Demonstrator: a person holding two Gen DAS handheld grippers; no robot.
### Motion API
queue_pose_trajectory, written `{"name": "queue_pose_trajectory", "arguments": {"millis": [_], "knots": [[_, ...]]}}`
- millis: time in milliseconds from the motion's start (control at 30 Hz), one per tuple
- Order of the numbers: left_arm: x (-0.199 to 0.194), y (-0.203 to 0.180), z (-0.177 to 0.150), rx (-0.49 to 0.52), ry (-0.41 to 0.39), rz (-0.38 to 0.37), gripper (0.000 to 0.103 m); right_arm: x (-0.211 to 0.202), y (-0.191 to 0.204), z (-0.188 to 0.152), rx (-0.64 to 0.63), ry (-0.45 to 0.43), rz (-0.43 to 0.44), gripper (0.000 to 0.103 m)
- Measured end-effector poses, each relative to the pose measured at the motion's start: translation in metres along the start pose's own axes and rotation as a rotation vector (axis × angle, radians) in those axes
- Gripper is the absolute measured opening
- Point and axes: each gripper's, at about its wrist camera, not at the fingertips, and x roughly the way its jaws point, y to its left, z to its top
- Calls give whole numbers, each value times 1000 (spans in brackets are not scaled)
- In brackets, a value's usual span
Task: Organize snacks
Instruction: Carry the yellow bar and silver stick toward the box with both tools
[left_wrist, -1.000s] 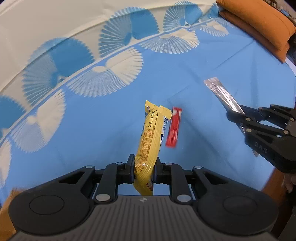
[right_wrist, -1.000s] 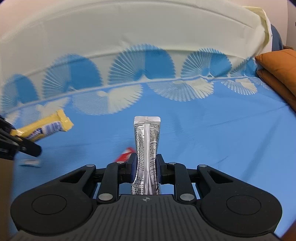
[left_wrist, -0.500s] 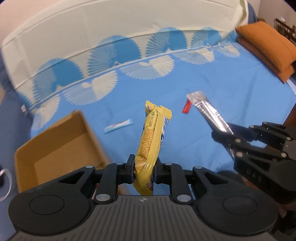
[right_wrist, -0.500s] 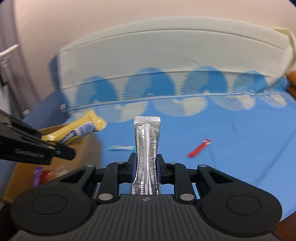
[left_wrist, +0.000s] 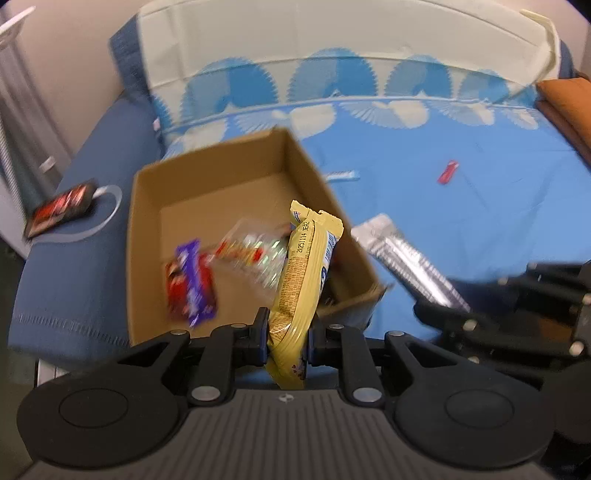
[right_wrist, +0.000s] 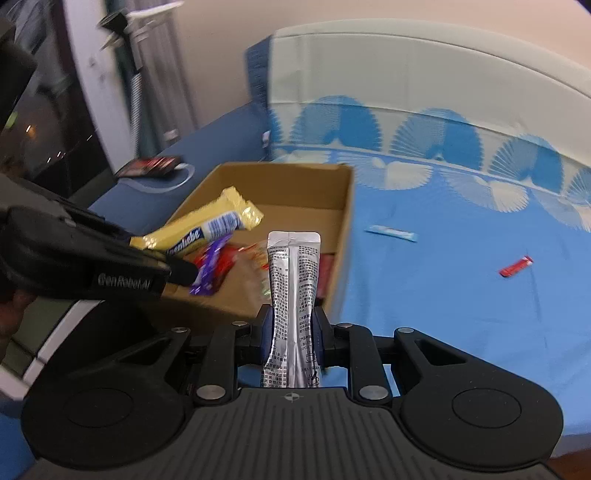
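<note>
My left gripper (left_wrist: 286, 334) is shut on a yellow snack bar (left_wrist: 303, 273), held upright above the near right corner of an open cardboard box (left_wrist: 207, 173). In the right wrist view the same yellow snack bar (right_wrist: 199, 230) hangs over the cardboard box (right_wrist: 343, 206). My right gripper (right_wrist: 293, 328) is shut on a silver foil sachet (right_wrist: 293, 280), just right of the box's near corner; the silver sachet (left_wrist: 402, 260) also shows in the left wrist view. Inside the box lie a purple-and-red packet (left_wrist: 192, 280) and a clear wrapped snack (left_wrist: 255, 251).
On the blue patterned sheet (left_wrist: 461, 206) lie a small red packet (left_wrist: 448, 171) and a light blue stick packet (left_wrist: 341, 176), both right of the box. A dark phone-like item (left_wrist: 61, 206) with a white cable rests left of the box. An orange cushion (left_wrist: 569, 99) is at far right.
Both grippers swept left across the sheet with their snacks, from the open sheet to the cardboard box. The box and its contents have come into view; the red packet now lies far right.
</note>
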Motion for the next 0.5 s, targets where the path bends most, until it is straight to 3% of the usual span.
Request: {"name": "queue_pose_trajectory", "arguments": {"millis": [167,500], "knots": [[-6,20,-29,-66,8,4,20,-7,27,-5,-66,5,-7,24],[-14,24,-41,-85,-25,-33,21,-15,43,-10,-114,12,-42,24]]}}
